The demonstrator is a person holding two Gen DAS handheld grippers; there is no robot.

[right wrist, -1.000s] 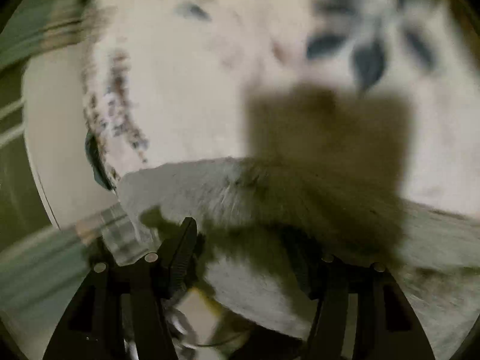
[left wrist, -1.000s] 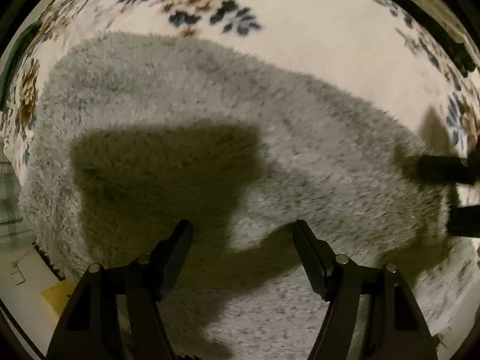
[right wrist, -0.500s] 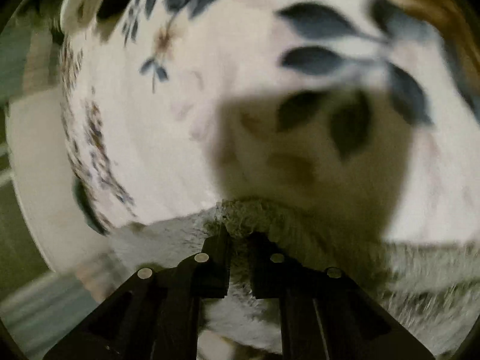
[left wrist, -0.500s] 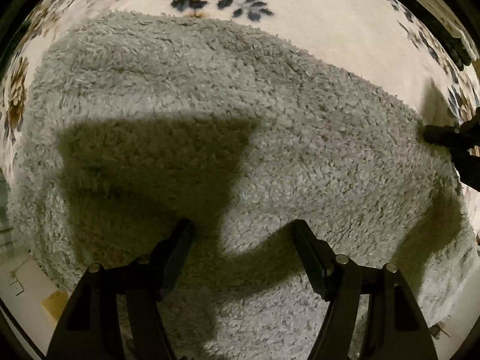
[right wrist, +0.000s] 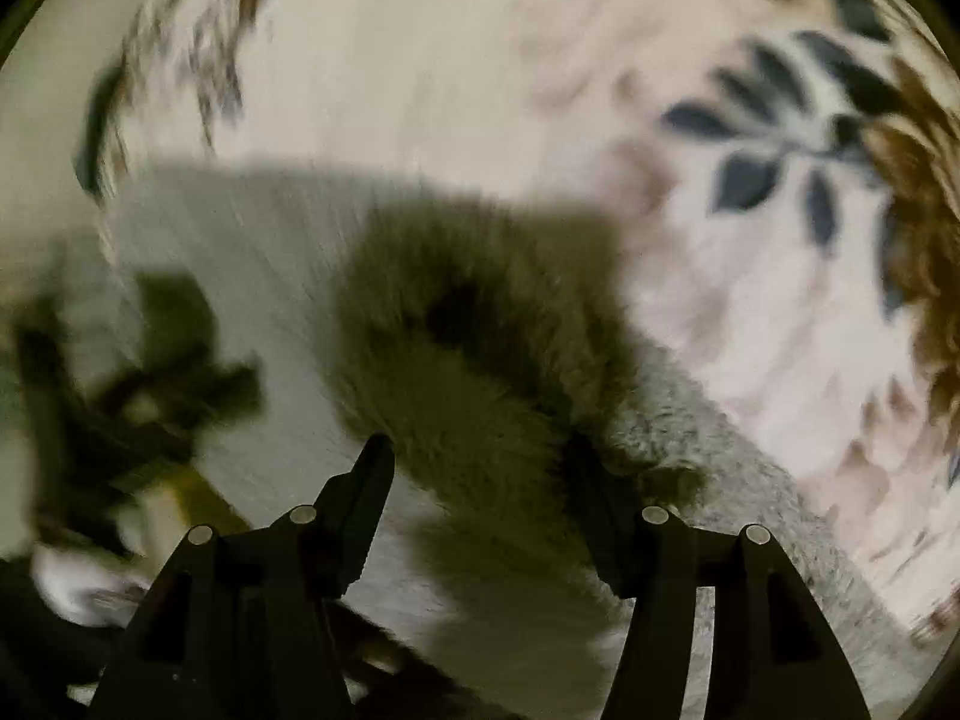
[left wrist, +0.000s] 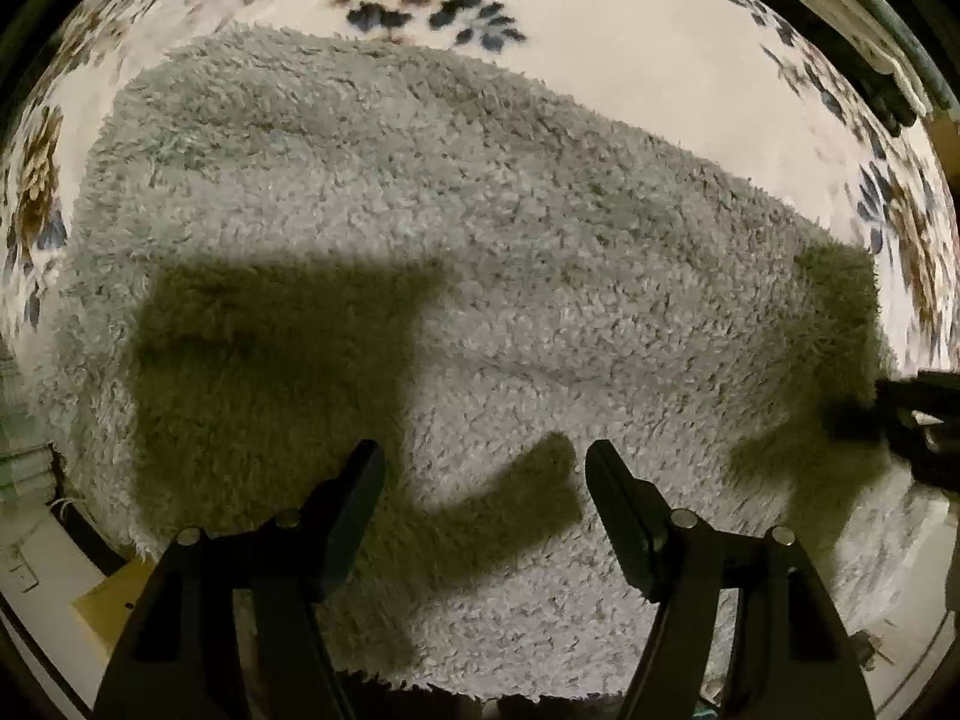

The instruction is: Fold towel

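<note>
Grey fluffy towel (left wrist: 480,252) lies flat on floral cloth (left wrist: 630,30) | left hand-held gripper (left wrist: 483,462) above towel's near edge, jaws wide apart, empty | right hand-held gripper (right wrist: 480,450) at towel's right end, jaws spread, gripping nothing; view blurred

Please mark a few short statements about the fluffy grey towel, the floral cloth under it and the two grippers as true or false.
1. The left gripper is open above the fluffy grey towel. True.
2. The towel lies on a plain blue cloth. False: the cloth is cream with dark blue leaves and brown flowers.
3. The right gripper is clamped shut on a towel corner. False: its jaws stand apart.
4. The right wrist view is blurred by motion. True.
5. The left gripper holds a towel edge. False: its fingers grip nothing.
</note>
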